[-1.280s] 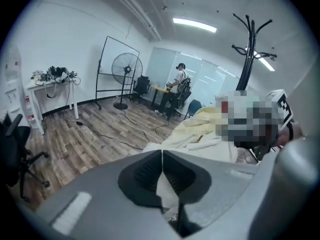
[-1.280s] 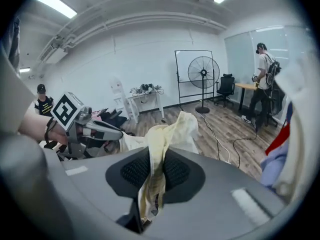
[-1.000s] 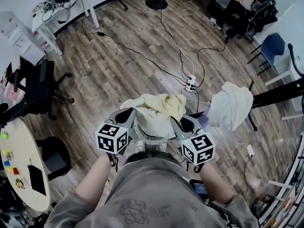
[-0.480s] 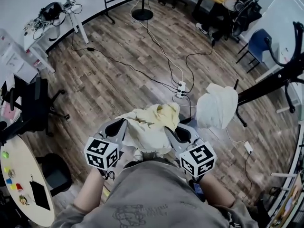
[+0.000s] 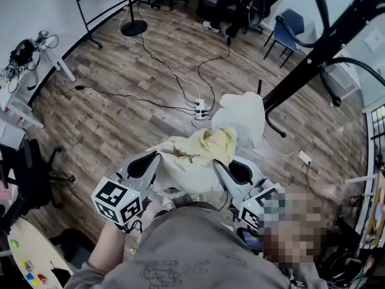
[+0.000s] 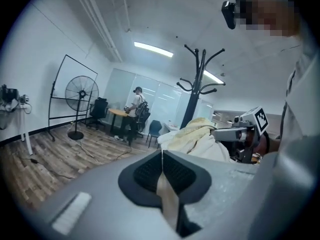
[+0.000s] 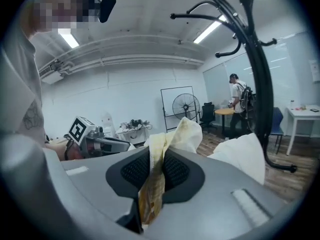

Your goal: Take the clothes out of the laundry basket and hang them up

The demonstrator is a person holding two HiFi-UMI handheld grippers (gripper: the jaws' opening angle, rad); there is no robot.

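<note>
A pale yellow garment (image 5: pixel 197 155) is bunched up between my two grippers, above the wooden floor in the head view. My left gripper (image 5: pixel 144 164) is shut on a thin edge of the yellow garment (image 6: pixel 162 184). Shut on a thicker fold of the yellow garment (image 7: pixel 152 184) is my right gripper (image 5: pixel 236 172). A white garment (image 5: pixel 242 116) hangs on the black coat rack (image 5: pixel 313 50), just beyond the yellow one and to its right. The white garment (image 7: pixel 240 154) also shows beside the rack pole (image 7: pixel 260 84) in the right gripper view.
A power strip (image 5: pixel 200 108) and cables lie on the floor ahead. A fan stand (image 5: pixel 133 26) and a blue chair (image 5: pixel 287 30) stand farther off. A black office chair (image 5: pixel 30 173) and a round table (image 5: pixel 24 264) are at the left.
The coat rack and the white garment have come nearer, from the right toward the middle. Both grippers have kept hold of the yellow garment.
</note>
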